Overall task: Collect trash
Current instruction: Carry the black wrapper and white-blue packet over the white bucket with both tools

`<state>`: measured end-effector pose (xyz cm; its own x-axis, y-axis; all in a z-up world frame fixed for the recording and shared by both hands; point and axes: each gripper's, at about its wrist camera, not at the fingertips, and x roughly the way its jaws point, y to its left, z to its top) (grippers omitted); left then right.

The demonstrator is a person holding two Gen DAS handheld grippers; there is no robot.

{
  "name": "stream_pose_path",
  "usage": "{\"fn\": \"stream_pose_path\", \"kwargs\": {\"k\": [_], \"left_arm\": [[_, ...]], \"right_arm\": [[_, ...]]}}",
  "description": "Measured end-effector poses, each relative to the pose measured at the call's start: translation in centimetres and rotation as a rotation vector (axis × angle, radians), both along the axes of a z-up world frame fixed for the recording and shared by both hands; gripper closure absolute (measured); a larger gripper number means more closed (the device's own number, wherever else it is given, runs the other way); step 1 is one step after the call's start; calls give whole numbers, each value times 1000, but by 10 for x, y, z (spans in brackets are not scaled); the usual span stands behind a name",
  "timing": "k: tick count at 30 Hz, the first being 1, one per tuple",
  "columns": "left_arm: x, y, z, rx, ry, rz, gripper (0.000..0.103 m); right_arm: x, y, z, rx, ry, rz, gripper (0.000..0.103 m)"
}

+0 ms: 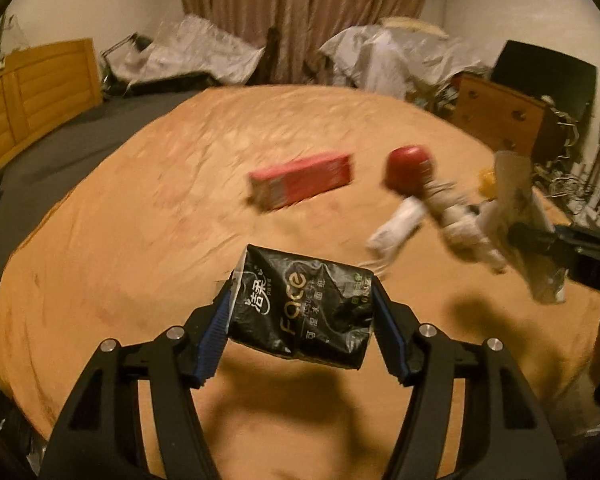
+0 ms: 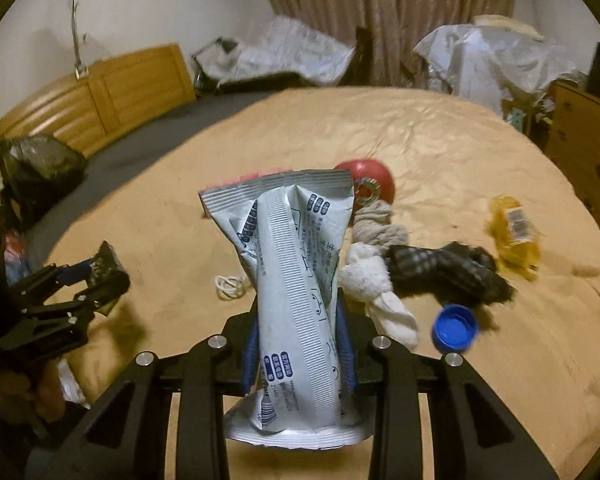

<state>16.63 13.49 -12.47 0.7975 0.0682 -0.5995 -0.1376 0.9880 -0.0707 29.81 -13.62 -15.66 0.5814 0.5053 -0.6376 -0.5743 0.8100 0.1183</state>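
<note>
The left gripper (image 1: 300, 320) is clamped across a crumpled black tissue pack (image 1: 300, 314), glossy thin film with gold lettering, held clear above the tan bed cover (image 1: 120, 248); the film is slack and slippery, so I judge it could slide out from the ribbed blue pads (image 1: 214, 336) if the hand swings fast. Further right on the cover lie a red carton (image 1: 302, 180), stiff and box-shaped, a red ball (image 2: 374, 184) joined to a knotted rope toy (image 2: 374, 264) of frayed cotton, a dark checked cloth (image 2: 448, 270), a round blue plastic bottle cap (image 2: 456, 327) and a crinkled yellow wrapper (image 2: 514, 236). The right gripper (image 2: 300, 344) is squeezed tight on a silver foil wrapper (image 2: 296, 280), long, with serrated sealed ends, pinched at its waist so both ends flare. Foil this smooth could twist or slip free, and its upper end hides part of the cover ahead, so the next reach might snag the rope toy.
</note>
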Motion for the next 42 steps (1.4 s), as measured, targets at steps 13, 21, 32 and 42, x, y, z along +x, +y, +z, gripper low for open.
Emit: {"fn": "stream_pose_path", "kwargs": {"k": [13, 21, 32, 42], "left_arm": [[-19, -73, 54, 40, -110, -56, 41], [-42, -102, 85, 82, -212, -22, 41], [-71, -137, 104, 126, -306, 11, 41], [-80, -146, 112, 143, -340, 24, 41]], "right_arm": [[-58, -64, 45, 107, -97, -125, 70], [-109, -90, 71, 150, -185, -192, 70], [-182, -112, 94, 107, -325, -322, 69], [-206, -125, 100, 129, -347, -332, 69]]}}
